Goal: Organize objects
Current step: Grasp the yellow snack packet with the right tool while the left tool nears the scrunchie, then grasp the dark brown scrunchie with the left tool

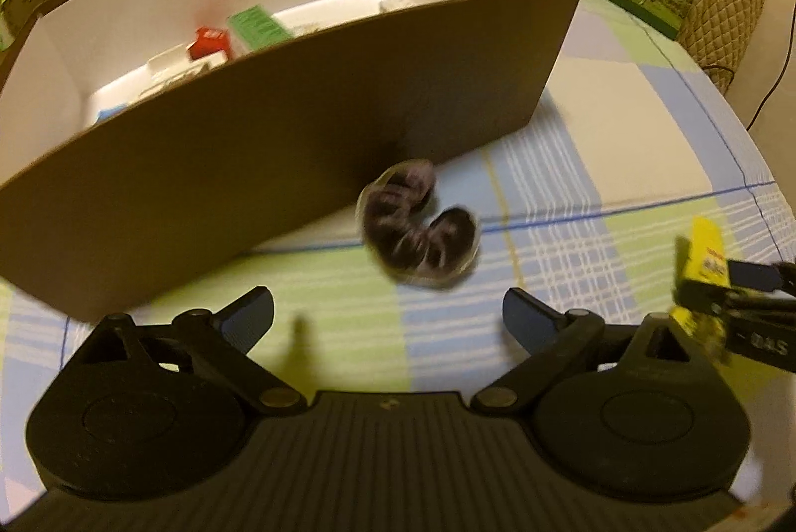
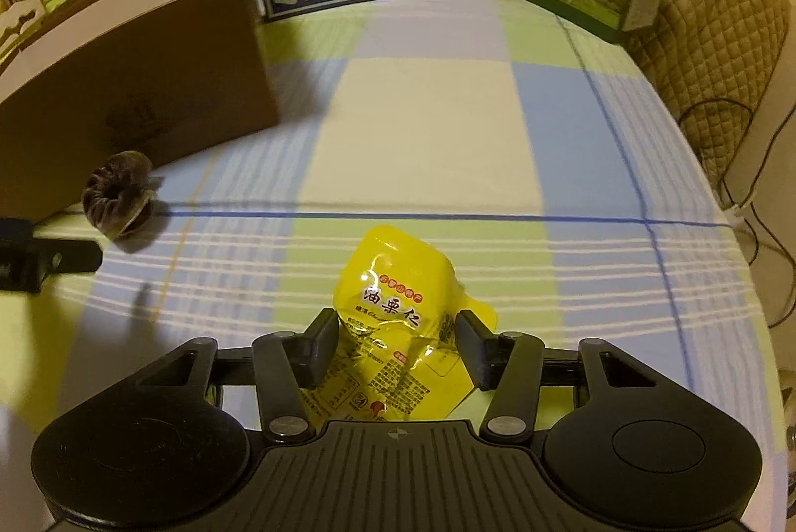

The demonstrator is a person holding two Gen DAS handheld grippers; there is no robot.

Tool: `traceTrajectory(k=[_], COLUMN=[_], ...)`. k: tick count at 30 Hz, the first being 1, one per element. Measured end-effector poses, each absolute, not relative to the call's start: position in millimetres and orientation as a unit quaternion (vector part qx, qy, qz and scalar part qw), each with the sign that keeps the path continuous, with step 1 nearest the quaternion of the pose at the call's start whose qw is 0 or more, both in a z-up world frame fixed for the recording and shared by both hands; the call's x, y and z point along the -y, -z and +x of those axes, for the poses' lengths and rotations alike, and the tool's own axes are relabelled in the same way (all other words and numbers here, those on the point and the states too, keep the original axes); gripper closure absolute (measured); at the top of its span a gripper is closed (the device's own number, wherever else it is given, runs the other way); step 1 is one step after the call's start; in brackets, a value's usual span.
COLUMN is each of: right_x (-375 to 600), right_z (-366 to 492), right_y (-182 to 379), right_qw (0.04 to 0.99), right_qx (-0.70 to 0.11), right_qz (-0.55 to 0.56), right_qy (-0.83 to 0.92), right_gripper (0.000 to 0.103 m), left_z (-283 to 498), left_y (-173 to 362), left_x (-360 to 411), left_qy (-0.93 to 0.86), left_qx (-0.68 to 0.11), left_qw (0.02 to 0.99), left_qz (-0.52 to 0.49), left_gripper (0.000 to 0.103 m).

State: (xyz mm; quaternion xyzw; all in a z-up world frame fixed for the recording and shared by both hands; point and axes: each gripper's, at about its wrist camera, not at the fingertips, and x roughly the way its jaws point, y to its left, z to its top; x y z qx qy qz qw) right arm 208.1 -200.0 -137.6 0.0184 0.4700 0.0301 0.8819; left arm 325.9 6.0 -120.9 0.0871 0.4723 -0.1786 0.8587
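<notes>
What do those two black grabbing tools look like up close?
Each gripper, left and right, is matt black plastic: a ribbed centre plate flanked by two round housings, with hinged linkage arms joined by metal pins. The arms end in flat rectangular fingers that look dark blue. The right one, seen from the side in the left view, carries white lettering. No cables, sleeves or hands show.

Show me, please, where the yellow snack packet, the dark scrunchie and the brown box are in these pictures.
yellow snack packet (image 2: pixel 393 283): right wrist view, its upper printed face.
dark scrunchie (image 1: pixel 418 228): left wrist view, its ruffled middle.
brown box (image 1: pixel 278 134): left wrist view, its near outer wall.
</notes>
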Motion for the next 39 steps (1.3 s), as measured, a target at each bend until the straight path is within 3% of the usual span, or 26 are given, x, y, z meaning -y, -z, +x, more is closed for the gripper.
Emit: traceTrajectory(k=[6,8,10,13,17,23,39], right_x=[223,228,231,236,241,229,133], right_z=[200,197,193,187,184,188,190], right_y=[132,130,126,122,126,133,146], right_qw=[0.878,0.878,0.878,0.877,0.867,0.868,0.87], right_qx=[-0.475,-0.473,-0.471,-0.469,-0.474,-0.47,-0.479], right_qz=[0.063,0.075,0.083,0.101,0.151,0.151,-0.009], right_qy=[-0.019,-0.009,0.001,0.022,0.031,0.047,-0.121], right_gripper=[0.05,0.049,0.044,0.035,0.029,0.026,0.027], left_z=[343,347,351,353,350,347,300], left_y=[128,130,133,135,134,130,118], left_x=[11,16,19,21,20,5,-75], left_qy=[0.2,0.206,0.21,0.214,0.214,0.206,0.131], left_qx=[-0.451,-0.449,-0.449,-0.442,-0.435,-0.448,-0.479], left_qw=[0.865,0.865,0.864,0.865,0.866,0.863,0.866], left_qz=[0.09,0.092,0.095,0.104,0.122,0.111,0.059], left_gripper=[0.02,0.034,0.039,0.059,0.073,0.074,0.074])
